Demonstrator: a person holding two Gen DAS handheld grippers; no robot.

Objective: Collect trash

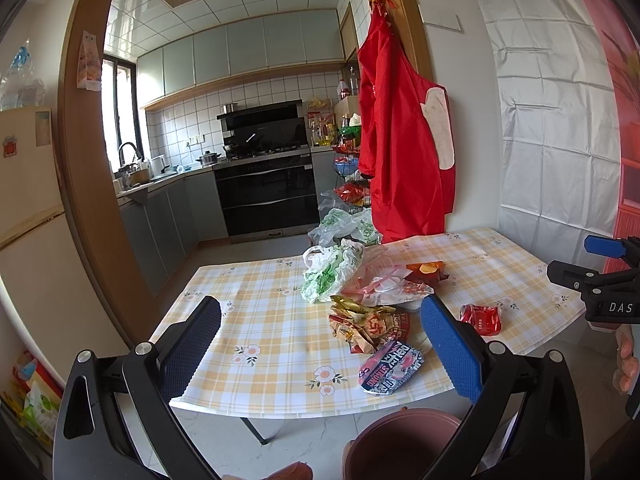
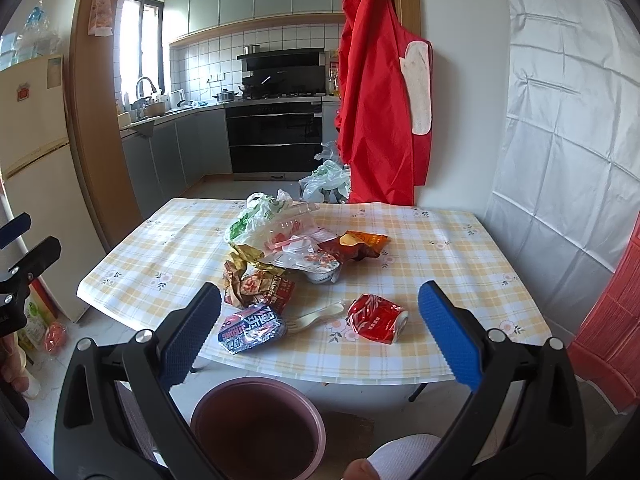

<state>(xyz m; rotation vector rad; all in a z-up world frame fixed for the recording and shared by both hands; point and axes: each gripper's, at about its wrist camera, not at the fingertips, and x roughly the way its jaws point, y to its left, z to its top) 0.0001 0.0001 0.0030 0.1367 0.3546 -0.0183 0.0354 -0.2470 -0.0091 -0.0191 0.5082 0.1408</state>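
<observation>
the left gripper (image 1: 320, 344) hangs above the near edge of the table (image 1: 248, 320), its blue pads spread wide with nothing between them. just ahead lies a heap of trash: a crumpled paper wrapper (image 1: 366, 326), a pink-and-black snack wrapper (image 1: 391, 367) closest to the right pad, and a green-printed plastic bag (image 1: 332, 270) farther off. a crushed red can (image 1: 482, 318) sits just beyond the right pad. below, a brown bin (image 1: 404, 440) (only its rim shows). the right gripper (image 1: 592, 272) pokes in at far right.
</observation>
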